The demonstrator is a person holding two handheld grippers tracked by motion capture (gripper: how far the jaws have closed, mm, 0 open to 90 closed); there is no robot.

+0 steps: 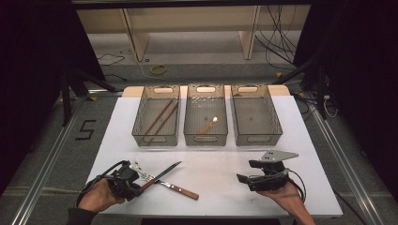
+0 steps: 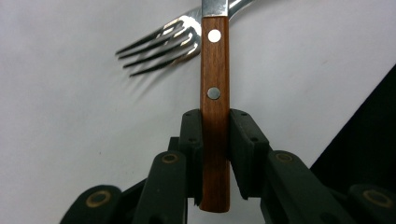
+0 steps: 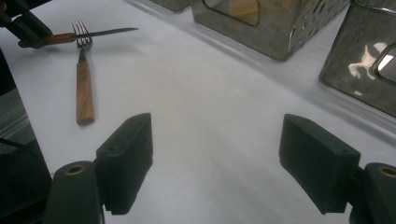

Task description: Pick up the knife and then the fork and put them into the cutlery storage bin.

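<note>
- Your left gripper (image 2: 215, 140) is clamped on the wooden handle of a steel-bladed knife (image 2: 215, 116); black pads press both flat sides, two metal rivets show above the grip.
- In the high view the knife (image 1: 162, 175) sits at the near left of the white table (image 1: 216, 164), blade pointing up-right, away from your left gripper (image 1: 133, 183).
- A steel fork with a brown wooden handle (image 1: 176, 187) lies flat under the knife blade, the two crossing; its tines (image 2: 161, 44) are just beside the knife handle.
- Your right gripper (image 3: 215, 163) hovers low over bare table, jaws wide, nothing between them.
- Three smoky translucent plastic bins with cut-out handles stand in a row at the far side: left bin (image 1: 156, 136) holds two brown chopsticks (image 1: 159, 117), middle bin (image 1: 205, 137) a wooden-handled utensil (image 1: 207, 125).
- The right bin (image 1: 256, 136) is well apart from the knife.
</note>
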